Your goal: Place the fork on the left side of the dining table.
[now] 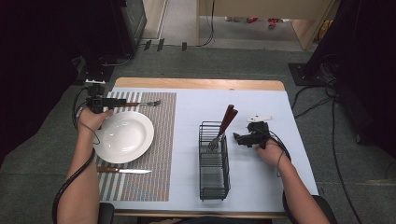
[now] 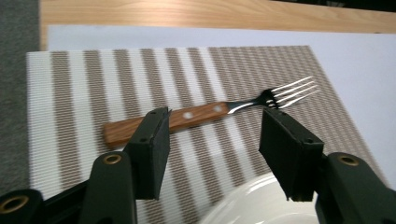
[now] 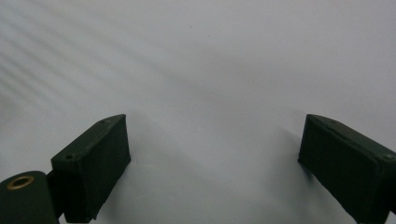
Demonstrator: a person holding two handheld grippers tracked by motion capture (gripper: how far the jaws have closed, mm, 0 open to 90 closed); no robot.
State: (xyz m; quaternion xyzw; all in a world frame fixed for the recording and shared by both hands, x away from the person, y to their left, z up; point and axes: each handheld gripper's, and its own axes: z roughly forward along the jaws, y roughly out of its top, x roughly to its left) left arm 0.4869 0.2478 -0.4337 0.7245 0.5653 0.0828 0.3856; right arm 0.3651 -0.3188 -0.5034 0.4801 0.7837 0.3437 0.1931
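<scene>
A fork [image 1: 145, 103] with a wooden handle lies flat on the striped placemat [image 1: 161, 154], just behind the white plate [image 1: 123, 137]. My left gripper [image 1: 122, 102] hovers over the handle end with its jaws apart. In the left gripper view the fork [image 2: 205, 114] rests on the mat beyond my left gripper [image 2: 215, 126], and neither pad presses on it. The plate's rim [image 2: 261, 200] shows below. My right gripper [image 1: 237, 138] sits to the right of the wire basket [image 1: 214, 161]. It stands open [image 3: 215, 154] over the pale table cover with nothing between its pads.
A wooden-handled knife [image 1: 123, 171] lies on the placemat in front of the plate. Utensils with brown handles [image 1: 227, 119] lean upright in the far end of the basket. A strip of bare wooden table edge [image 1: 196, 84] runs along the far side.
</scene>
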